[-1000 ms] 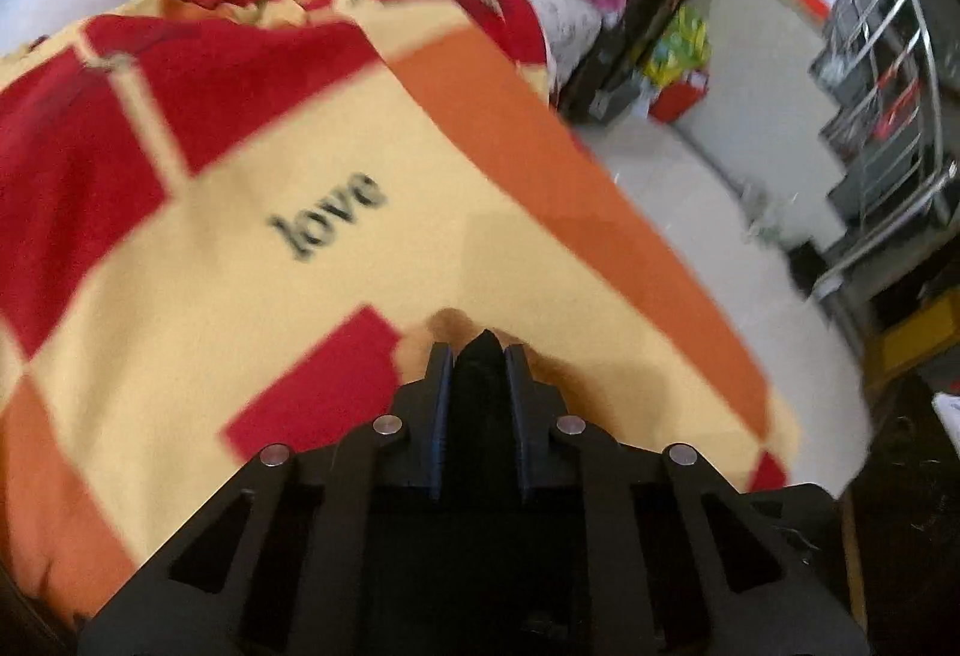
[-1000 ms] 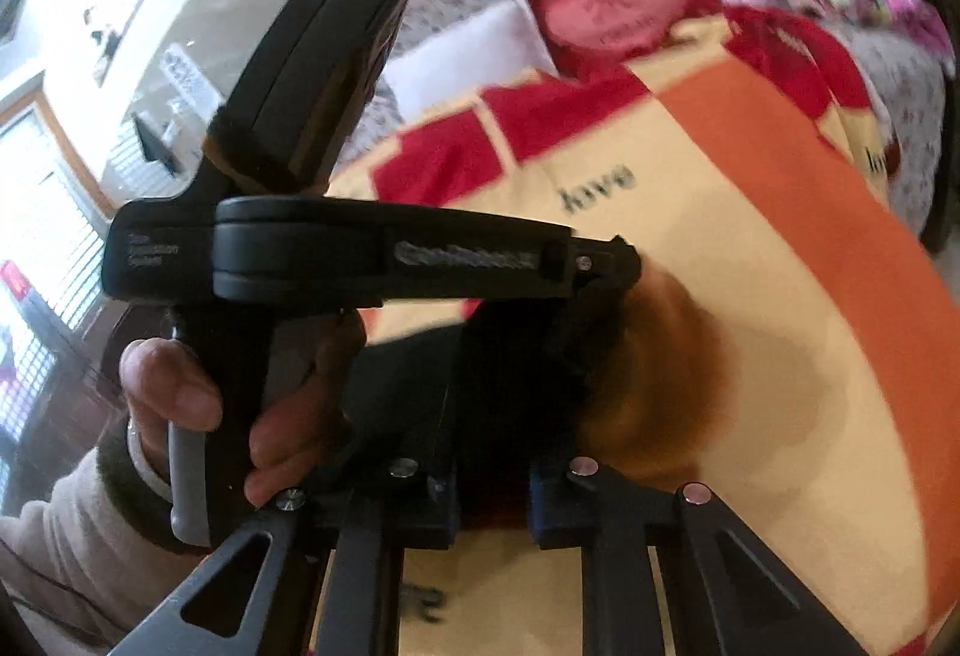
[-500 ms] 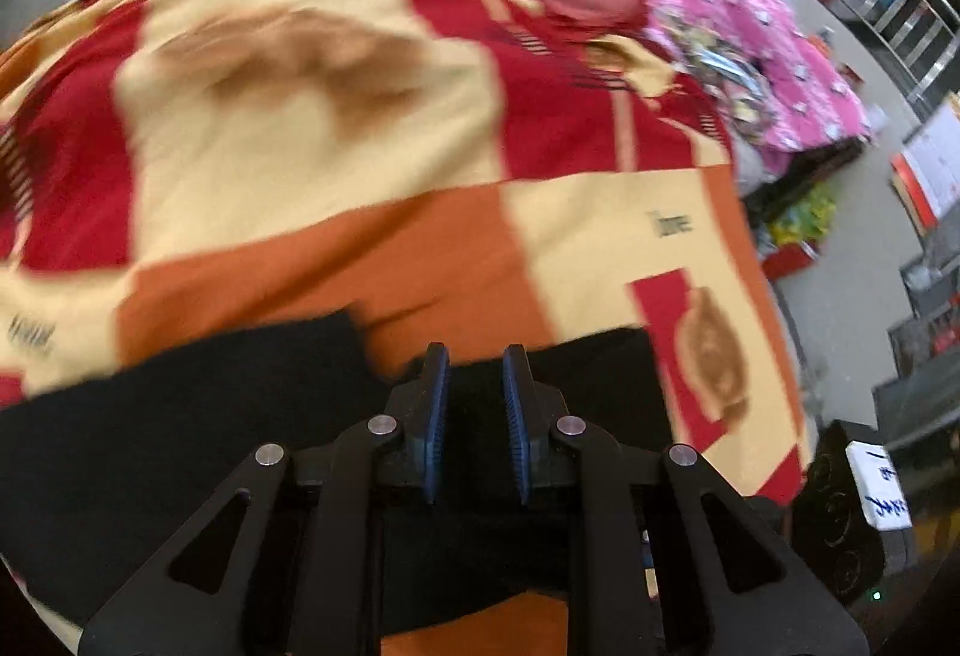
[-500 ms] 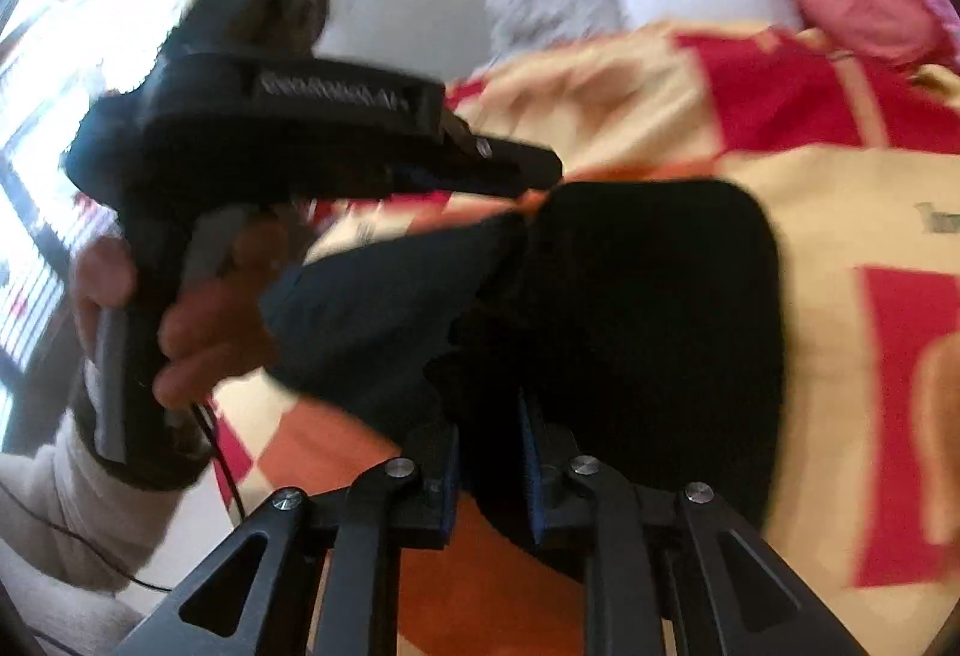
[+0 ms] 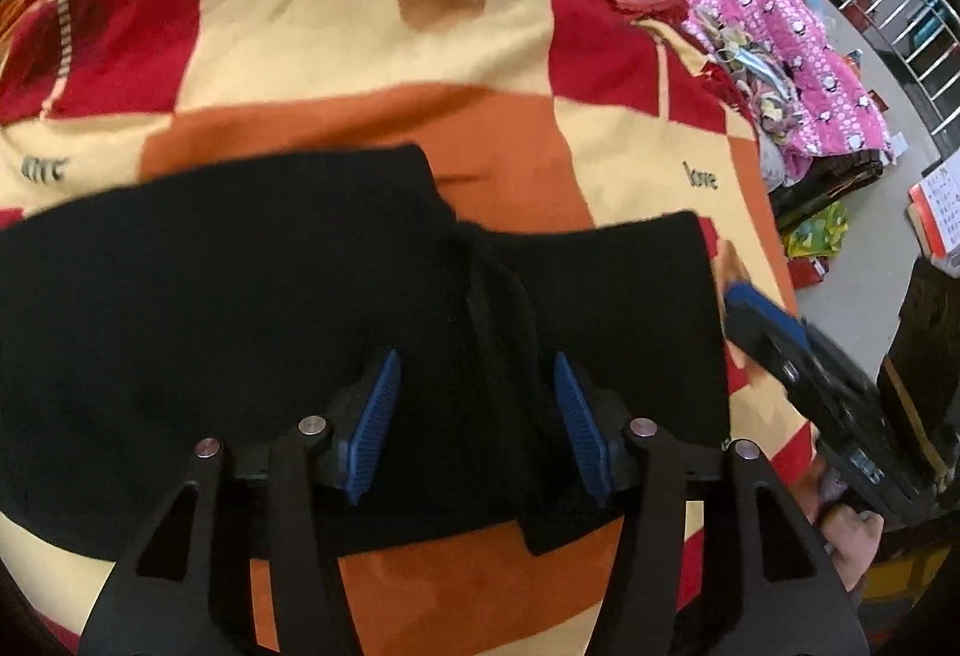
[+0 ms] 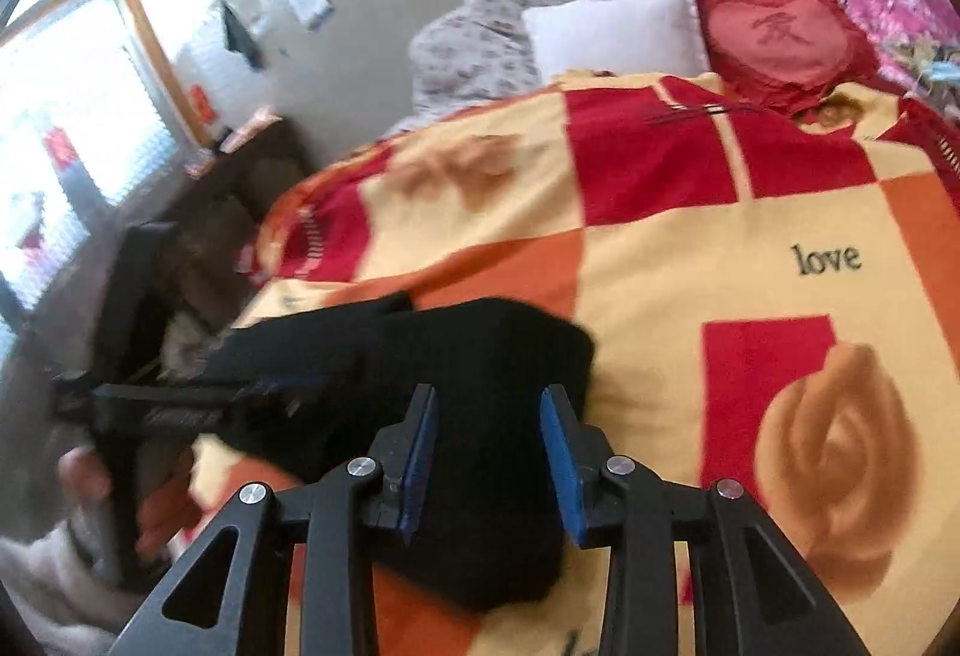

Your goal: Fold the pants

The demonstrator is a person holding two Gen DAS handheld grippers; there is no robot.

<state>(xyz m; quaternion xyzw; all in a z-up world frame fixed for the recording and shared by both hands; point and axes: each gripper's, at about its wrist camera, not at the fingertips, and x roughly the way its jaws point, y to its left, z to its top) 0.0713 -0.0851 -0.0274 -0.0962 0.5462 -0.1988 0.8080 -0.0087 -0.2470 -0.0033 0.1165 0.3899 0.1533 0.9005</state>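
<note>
Item: black pants (image 5: pixel 252 332), one pc, on the checked blanket (image 5: pixel 372 128) of the bed, toward its near edge.

Progress, our reading: pants are laid down on the blanket and both tools have just let go, so a laying-out or fold pass looks finished. Whether it's the final fold we can't tell; the shape is still long and uneven, so we judge more folding and tidying is left.

L to R, left wrist view:
- Long black panel, runs from the left edge of the blanket toward the middle, flat, upper edge fairly straight.
- Left gripper (image 5: pixel 477 419): jaws have just been opening, now wide, blue pads clear of the cloth w/ pants lying under and between them, nothing held.
- Raised ridge/crease of cloth running up between the pads.
- Shorter black panel to the right, lower edge stepped, not squared up.
- Right gripper (image 5: pixel 798 332) at the right end of the pants.

Right wrist view: right gripper (image 6: pixel 489 452) jaws have just been opening, now moderately apart; rounded bulky end of the pants (image 6: pixel 480 392) sits between them, pads not pressing as far as we see.

Cloth: matte, soft, thickish, no detail visible.
</note>
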